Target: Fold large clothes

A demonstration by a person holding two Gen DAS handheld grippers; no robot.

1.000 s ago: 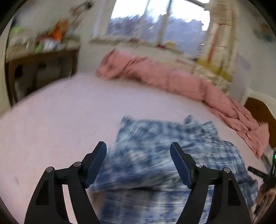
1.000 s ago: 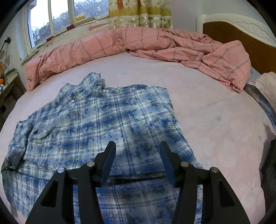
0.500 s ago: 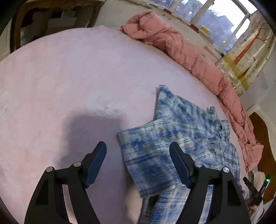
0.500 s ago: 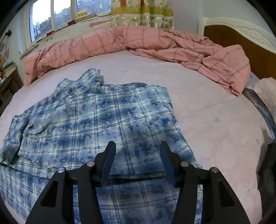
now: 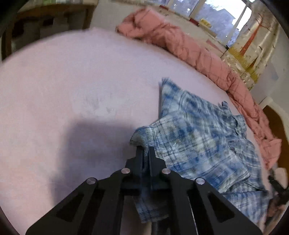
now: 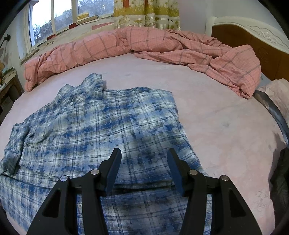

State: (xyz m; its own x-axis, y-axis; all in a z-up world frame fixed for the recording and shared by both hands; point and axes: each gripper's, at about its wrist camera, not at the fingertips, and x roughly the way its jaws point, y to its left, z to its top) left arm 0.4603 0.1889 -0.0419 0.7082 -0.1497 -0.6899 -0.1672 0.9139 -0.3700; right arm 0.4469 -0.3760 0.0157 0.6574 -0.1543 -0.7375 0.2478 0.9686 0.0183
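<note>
The left gripper (image 5: 146, 151) has just closed, and its two black fingers are pinched tight on a folded edge of the blue plaid shirt (image 5: 198, 144), with cloth showing between them and hanging below. Only the left wrist view shows this grip; from it the shirt runs away to the right, blurred, with one flap laid over the body and a corner pointing toward the far side of the bed (image 5: 72, 90). To the left of the gripper the pink bedsheet is bare and carries a dark shadow. The right gripper (image 6: 143, 157) stands with its jaws parted and nothing between them, hovering over the shirt's lower part near the bed's near edge; whether it touches the cloth cannot be told. The right wrist view gives what the other does not: the shirt (image 6: 108, 126) spread flat, collar toward the far edge, a sleeve bunched at the left, the lower hem folded across under the fingers. A rumpled pink checked quilt (image 6: 144, 47) lies along the bed's far edge up to the headboard (image 6: 252, 39) at the right corner, below a window (image 6: 54, 18) and a curtain (image 6: 146, 14).
</note>
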